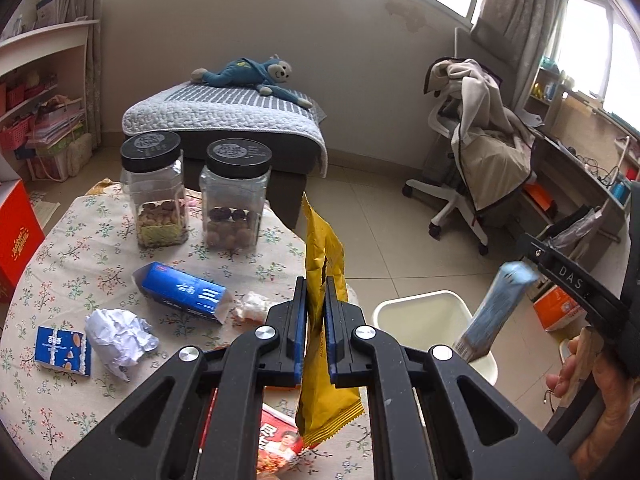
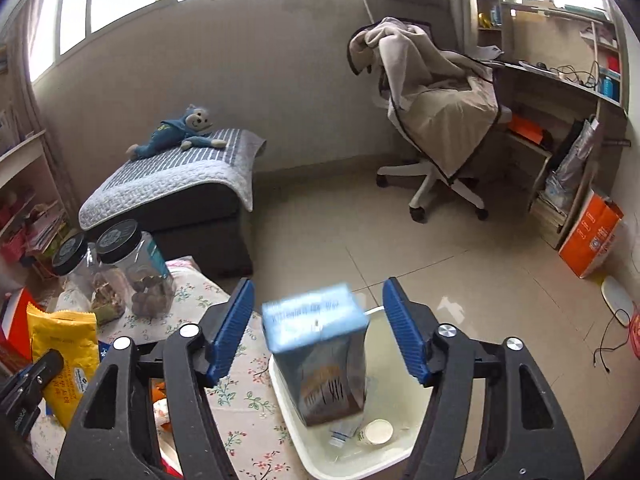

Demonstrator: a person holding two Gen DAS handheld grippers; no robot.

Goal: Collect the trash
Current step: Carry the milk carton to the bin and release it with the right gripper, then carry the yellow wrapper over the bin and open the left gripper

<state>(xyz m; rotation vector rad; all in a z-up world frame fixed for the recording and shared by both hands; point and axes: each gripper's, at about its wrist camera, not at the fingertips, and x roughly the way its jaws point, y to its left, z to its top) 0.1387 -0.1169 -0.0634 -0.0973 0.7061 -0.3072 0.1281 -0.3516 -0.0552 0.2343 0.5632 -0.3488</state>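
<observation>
Writing is showing on several pieces of rubbish lying on the round table with its floral cloth. At the far left, a red box with gold characters is being cut off by the frame edge. Next to it, a small flat blue packet with white lettering is lying beside a crumpled ball of white paper. Behind these, a blue carton printed with white Chinese characters is lying on its side. Two clear plastic jars with black lids are standing further back, their lid print too small to read.

Moving right, the left gripper is clamped fully closed on a yellow foil snack bag, holding it upright near the table's edge; small print is running along the bag but is staying unreadable. Under the gripper, a red and white printed wrapper is being mostly hidden by the black arms.

Further right, a white plastic bin is standing on the tiled floor just beside the table. The right gripper is holding its blue pads wide apart, touching nothing. Between and below them, a light blue carton is hanging blurred over the bin, apart from both pads; its dark lettering is too smeared to read. In the bin, a small white cup is lying on the bottom. In the left wrist view, the right gripper's black body is showing the letters "DAS", with a hand partly visible beneath it.
</observation>
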